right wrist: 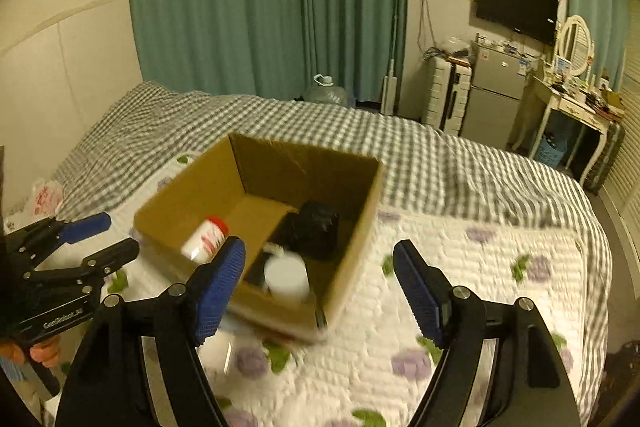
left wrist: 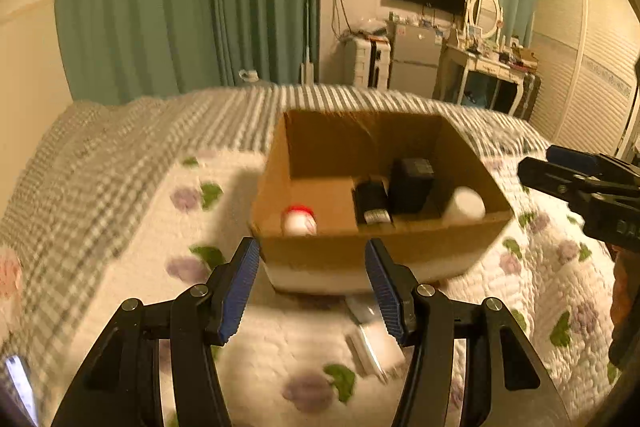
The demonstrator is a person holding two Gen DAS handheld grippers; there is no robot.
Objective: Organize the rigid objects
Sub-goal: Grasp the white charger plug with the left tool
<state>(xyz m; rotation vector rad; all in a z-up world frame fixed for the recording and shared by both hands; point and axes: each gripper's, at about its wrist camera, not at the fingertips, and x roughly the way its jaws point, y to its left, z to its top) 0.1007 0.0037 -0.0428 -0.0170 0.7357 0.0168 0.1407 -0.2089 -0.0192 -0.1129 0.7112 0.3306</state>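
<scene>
An open cardboard box [left wrist: 352, 251] [right wrist: 344, 267] stands on the bed. Inside lie a white bottle with a red cap [left wrist: 299, 219] [right wrist: 206, 238], a flat black object [left wrist: 372, 203], a black block-shaped item [left wrist: 412, 185] [right wrist: 316, 229] and a white round container [left wrist: 466, 205] [right wrist: 287, 277]. My left gripper [left wrist: 312, 287] is open and empty just before the box's near wall; it also shows in the right wrist view [right wrist: 108, 239]. My right gripper [right wrist: 320, 291] is open and empty above the box's near corner; it also shows in the left wrist view [left wrist: 536, 163]. A whitish flat object [left wrist: 366, 331] lies on the quilt below the left gripper.
The box rests on a white floral quilt [right wrist: 460, 287] over a grey checked sheet [right wrist: 400, 143]. A plastic bag [right wrist: 44, 197] lies at the bed's left edge. Green curtains, a wall TV, a small fridge [right wrist: 494, 95] and a dressing table [right wrist: 576, 107] stand beyond the bed.
</scene>
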